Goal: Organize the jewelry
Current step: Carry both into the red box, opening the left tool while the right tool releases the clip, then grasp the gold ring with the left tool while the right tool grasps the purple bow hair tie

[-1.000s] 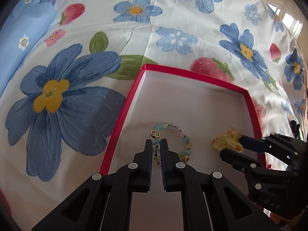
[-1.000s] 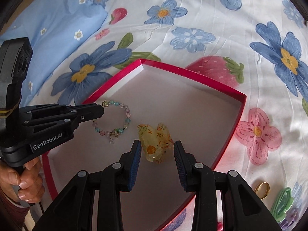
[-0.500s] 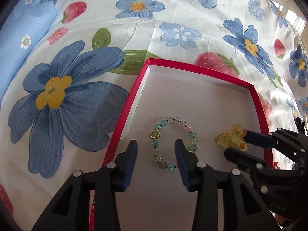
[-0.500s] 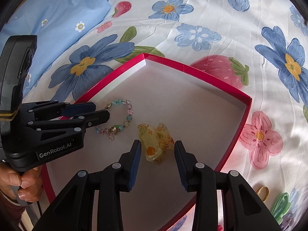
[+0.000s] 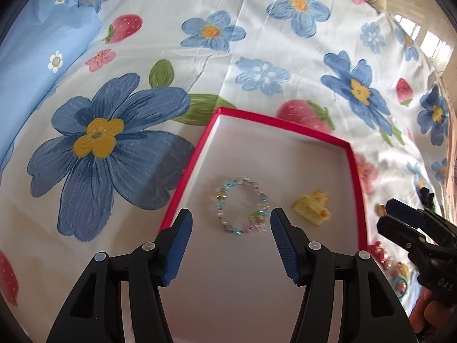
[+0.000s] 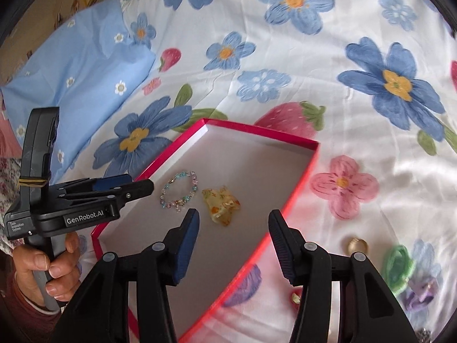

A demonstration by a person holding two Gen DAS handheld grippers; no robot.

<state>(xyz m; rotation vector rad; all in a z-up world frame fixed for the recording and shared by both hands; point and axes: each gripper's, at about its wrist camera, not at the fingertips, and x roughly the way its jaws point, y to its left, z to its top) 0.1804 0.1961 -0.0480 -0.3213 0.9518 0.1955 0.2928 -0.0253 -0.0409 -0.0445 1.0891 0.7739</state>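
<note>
A red-rimmed box [image 5: 355, 177] with a pale floor lies on a flower-and-strawberry bedsheet [image 5: 257, 43]. Inside it are two pieces: one beaded bracelet [image 5: 242, 209], lying flat in a loop of pastel beads, and one yellow translucent hair claw [image 5: 312, 207] just to its right; the two are near each other but not touching.

The left gripper [image 5: 230, 245] hangs over the near part of the box with its jaws wide apart and nothing between them. In the left wrist view the bracelet lies just ahead of the tips, roughly centred in the gap, clear of both blue pads. The right wrist view shows this gripper from the side, beside the bracelet at the box's left rim, with the person's hand [image 6: 47, 268] wrapped around its handle.

The right gripper [image 6: 233, 247] also has its jaws wide and empty. It is over the near right rim of the box; the hair claw [image 6: 221, 206] lies just ahead of its left fingertip, and the bracelet [image 6: 180, 191] further left.

Outside the box, on the sheet to the right, the right wrist view shows one gold ring [image 6: 357, 245], one green hair clip [image 6: 397, 265] and a purple piece [image 6: 422, 295] below it, partly hidden. A light-blue pillow [image 6: 85, 68] with small white daisies lies at the far left.
</note>
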